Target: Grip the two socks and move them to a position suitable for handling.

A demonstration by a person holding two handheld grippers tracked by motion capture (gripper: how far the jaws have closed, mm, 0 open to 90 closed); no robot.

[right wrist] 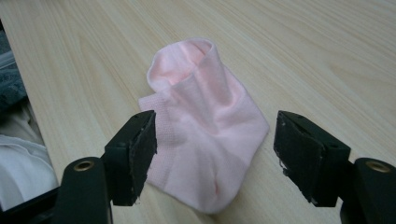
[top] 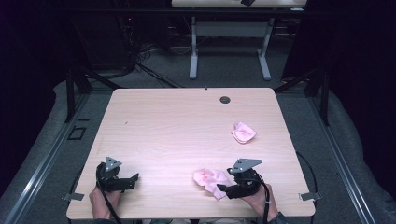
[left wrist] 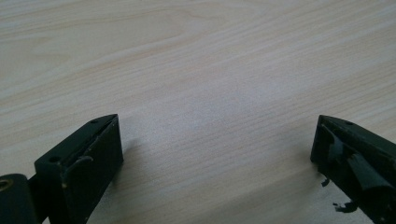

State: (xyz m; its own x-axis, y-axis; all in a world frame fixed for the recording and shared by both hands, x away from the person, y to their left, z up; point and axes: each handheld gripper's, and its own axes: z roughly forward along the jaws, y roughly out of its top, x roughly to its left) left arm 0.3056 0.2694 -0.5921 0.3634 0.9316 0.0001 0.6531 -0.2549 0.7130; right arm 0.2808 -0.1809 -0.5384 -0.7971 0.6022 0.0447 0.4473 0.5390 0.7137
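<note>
Pink soft knit sock (right wrist: 205,135) lies crumpled on our pale wood-grain table (top: 177,135), between our right gripper's (right wrist: 215,154) wide jaws; left gripper (left wrist: 217,149) wide too.

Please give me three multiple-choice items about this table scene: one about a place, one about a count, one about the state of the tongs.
1. Where does the pink sock nearer the person lie?
A. Just in front of the right tongs
B. Beside the left tongs
C. At the far left corner of the table

2. How many pink socks are on the table?
A. One
B. Two
C. Four

3. How do the right tongs stand?
A. Shut on the sock
B. Shut on nothing
C. Open, a jaw on each side of the sock

Answers:
1 A: the near sock lies right at the right tongs, far from the left tongs.
2 B: besides the near sock, a second sock lies farther back on the table.
3 C: the right gripper view shows both jaws apart, with the sock between them and not pinched.
</note>
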